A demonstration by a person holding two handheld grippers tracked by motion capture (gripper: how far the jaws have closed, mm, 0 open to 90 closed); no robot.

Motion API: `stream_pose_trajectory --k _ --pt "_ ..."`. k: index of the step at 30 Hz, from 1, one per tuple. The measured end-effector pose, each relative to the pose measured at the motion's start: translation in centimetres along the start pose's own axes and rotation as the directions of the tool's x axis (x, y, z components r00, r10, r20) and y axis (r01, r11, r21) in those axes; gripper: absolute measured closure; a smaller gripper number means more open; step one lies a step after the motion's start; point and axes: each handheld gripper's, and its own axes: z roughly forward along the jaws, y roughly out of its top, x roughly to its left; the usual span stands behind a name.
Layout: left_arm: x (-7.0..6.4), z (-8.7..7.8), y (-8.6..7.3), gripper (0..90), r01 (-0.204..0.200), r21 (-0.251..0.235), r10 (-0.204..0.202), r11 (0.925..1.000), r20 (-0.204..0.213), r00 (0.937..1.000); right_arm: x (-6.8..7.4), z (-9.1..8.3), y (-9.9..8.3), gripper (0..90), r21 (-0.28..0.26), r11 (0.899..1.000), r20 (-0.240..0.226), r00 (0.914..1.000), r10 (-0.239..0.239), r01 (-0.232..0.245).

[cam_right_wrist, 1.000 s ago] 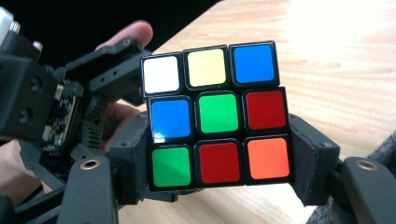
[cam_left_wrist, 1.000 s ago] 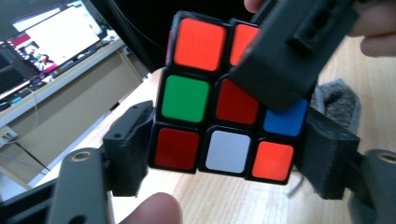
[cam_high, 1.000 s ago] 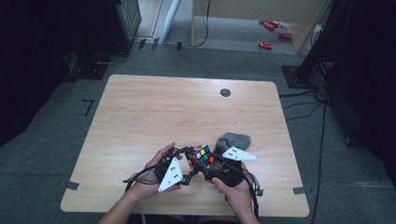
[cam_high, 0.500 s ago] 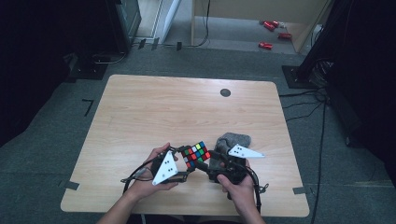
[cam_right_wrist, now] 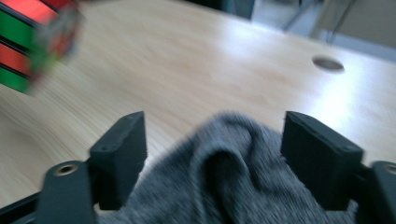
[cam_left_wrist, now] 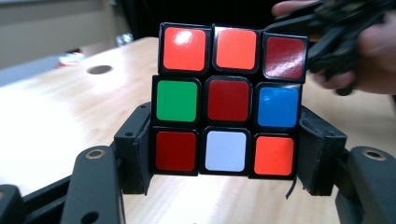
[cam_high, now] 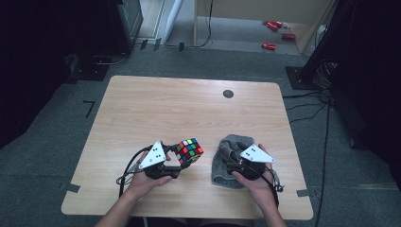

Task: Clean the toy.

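A scrambled puzzle cube (cam_high: 189,150) sits pinched between the jaws of the left gripper (cam_high: 177,161), held just off the wooden table (cam_high: 156,109) near its front edge. To its right, well apart from the cube, the right gripper (cam_high: 231,158) hovers with jaws spread wide on either side of a raised fold of the crumpled grey cloth (cam_high: 227,158). The cloth lies directly between and ahead of those open jaws, so the right hand is the nearer one to take it.

Dim surroundings, glare on the table (cam_right_wrist: 289,60); right gripper view smeared (cube (cam_right_wrist: 32,42) blurred).
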Motion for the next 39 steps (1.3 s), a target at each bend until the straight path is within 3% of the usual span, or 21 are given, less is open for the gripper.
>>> stream_pose_trajectory --k 5,9,12,16,19,21,25,30,35,39 --pt "0.0 0.0 0.0 34.6 0.013 0.007 -0.013 0.9999 0.023 0.9997 -0.3 1.3 -1.1 20.6 0.100 0.995 -0.002 1.0000 -0.006 0.007" --pt "0.1 0.0 0.0 34.6 0.023 0.011 -0.023 0.9997 0.017 0.9996 -0.2 2.3 -1.8 33.7 0.166 0.986 0.034 0.9992 -0.019 0.013" --pt "0.1 0.0 0.0 34.6 0.021 0.006 -0.021 0.9998 0.020 0.9996 -0.1 2.7 -2.1 37.1 0.204 0.979 0.005 0.9998 -0.017 0.016" --pt "0.0 0.0 0.1 34.5 0.019 0.005 -0.019 0.9998 0.020 0.9996 -0.1 3.2 -2.7 41.2 0.262 0.965 0.018 0.9996 -0.020 0.015" --pt "-0.1 0.0 0.1 34.5 0.011 0.012 -0.011 0.9999 0.014 0.9998 -0.4 3.1 -3.1 51.2 0.248 0.969 0.010 0.9999 -0.002 -0.001" --pt "-0.1 0.1 0.1 34.5 0.011 0.017 -0.011 0.9998 0.010 0.9999 -0.4 2.9 -3.2 64.6 0.234 0.972 0.012 0.9999 -0.009 0.006" --pt "0.1 0.0 0.0 34.5 0.030 0.018 -0.030 0.9994 0.019 0.9994 -0.6 2.7 -3.2 77.0 0.225 0.974 -0.004 0.9998 0.017 -0.016" --pt "0.1 0.2 -0.1 34.6 0.021 0.029 -0.022 0.9994 0.024 0.9995 -0.8 1.9 -2.6 79.5 0.179 0.981 -0.058 0.9948 0.084 -0.072" --pt "-0.1 0.3 -0.1 34.6 0.011 0.036 -0.012 0.9993 0.021 0.9997 -0.3 0.6 -1.3 79.5 0.076 0.991 -0.098 0.9884 0.115 -0.108" --pt "-0.2 0.4 -0.1 34.7 0.007 0.039 -0.008 0.9992 0.025 0.9997 0.7 -0.7 0.2 79.4 -0.023 0.994 -0.144 0.9842 0.103 -0.108"
